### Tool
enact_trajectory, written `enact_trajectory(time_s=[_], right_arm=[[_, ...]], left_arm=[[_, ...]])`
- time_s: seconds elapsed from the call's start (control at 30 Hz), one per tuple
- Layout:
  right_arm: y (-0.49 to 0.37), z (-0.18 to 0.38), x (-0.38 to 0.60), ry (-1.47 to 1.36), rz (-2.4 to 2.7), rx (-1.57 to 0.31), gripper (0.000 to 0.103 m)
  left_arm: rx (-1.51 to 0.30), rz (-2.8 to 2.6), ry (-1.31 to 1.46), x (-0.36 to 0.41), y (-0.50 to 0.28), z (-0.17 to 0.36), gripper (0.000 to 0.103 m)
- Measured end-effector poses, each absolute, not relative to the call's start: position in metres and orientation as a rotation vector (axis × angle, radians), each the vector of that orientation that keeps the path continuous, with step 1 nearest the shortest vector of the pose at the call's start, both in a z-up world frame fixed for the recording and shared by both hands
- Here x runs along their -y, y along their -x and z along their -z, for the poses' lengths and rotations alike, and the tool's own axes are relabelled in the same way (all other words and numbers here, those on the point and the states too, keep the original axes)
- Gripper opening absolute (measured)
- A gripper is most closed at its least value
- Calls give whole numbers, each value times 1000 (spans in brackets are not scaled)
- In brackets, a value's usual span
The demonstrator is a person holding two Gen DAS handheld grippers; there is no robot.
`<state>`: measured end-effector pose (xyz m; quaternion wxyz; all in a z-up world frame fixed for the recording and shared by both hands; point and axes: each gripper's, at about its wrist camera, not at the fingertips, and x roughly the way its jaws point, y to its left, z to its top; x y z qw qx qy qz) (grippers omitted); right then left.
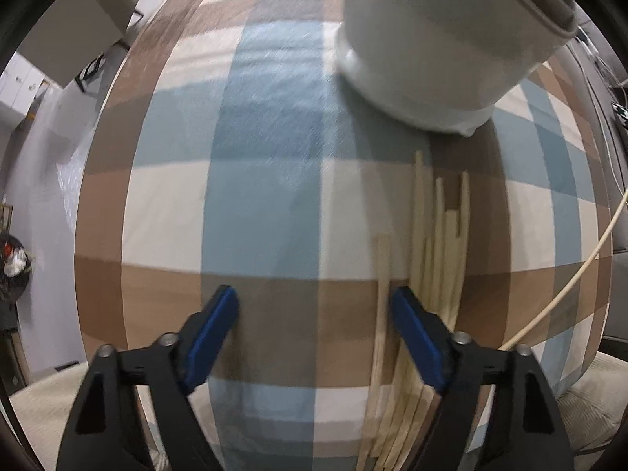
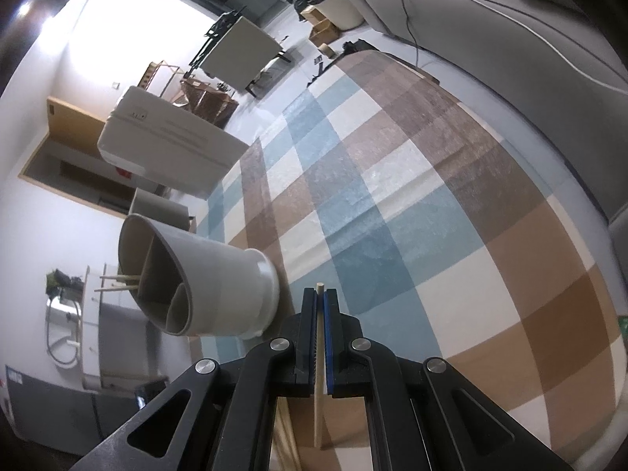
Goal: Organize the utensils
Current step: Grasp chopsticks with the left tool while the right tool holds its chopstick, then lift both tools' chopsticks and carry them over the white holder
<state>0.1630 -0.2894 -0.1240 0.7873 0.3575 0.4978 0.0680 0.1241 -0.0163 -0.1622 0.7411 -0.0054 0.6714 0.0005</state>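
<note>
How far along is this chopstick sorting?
Barely started. Two chopsticks already stick out of the grey holder. The right gripper is shut on one chopstick, not yet dropped in. The left gripper hangs open over the loose pile of chopsticks on the checked tablecloth; those remain.

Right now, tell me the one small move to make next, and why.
Probably carry the right gripper left and up to the utensil holder opening. Its jaws are shut on one chopstick, and the holder already has chopsticks in one compartment. The left gripper is open over the loose chopsticks on the tablecloth.
</note>
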Motion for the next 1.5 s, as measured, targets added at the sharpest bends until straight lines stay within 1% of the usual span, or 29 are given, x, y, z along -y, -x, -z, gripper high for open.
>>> enact_trajectory(time_s=[0.07,0.1,0.17,0.2,0.27,0.3,0.47,0.57,0.97,1.23,1.5], right_arm=[[-164,122,288,-759,-152,-1069,3],[-165,122,287,-752,-152,-1067,3],[-166,121,287,-744,-153,-1064,3],[-167,121,286,-742,-155,-1063,3],[-167,121,286,-738,-154,-1064,3],[-168,121,286,-736,-153,-1065,3],[-168,119,283,-723,-159,-1066,3],[-168,112,275,-690,-181,-1053,3],[-142,65,229,-447,-291,-936,2],[-119,42,209,-360,-319,-863,2],[-97,34,196,-303,-336,-833,1]], left_arm=[[-1451,19,-4,22,-129,159,53],[-1445,25,-8,23,-127,160,48],[-1430,44,-22,30,-130,159,30],[-1427,52,-26,29,-129,158,25],[-1422,76,-38,34,-132,157,5],[-1422,87,-35,35,-133,157,3],[-1411,90,1,28,-131,157,2],[-1369,91,47,20,-134,147,2],[-1052,96,186,-5,-111,57,2],[-916,121,215,-3,-95,35,2],[-803,137,220,-4,-88,15,2]])
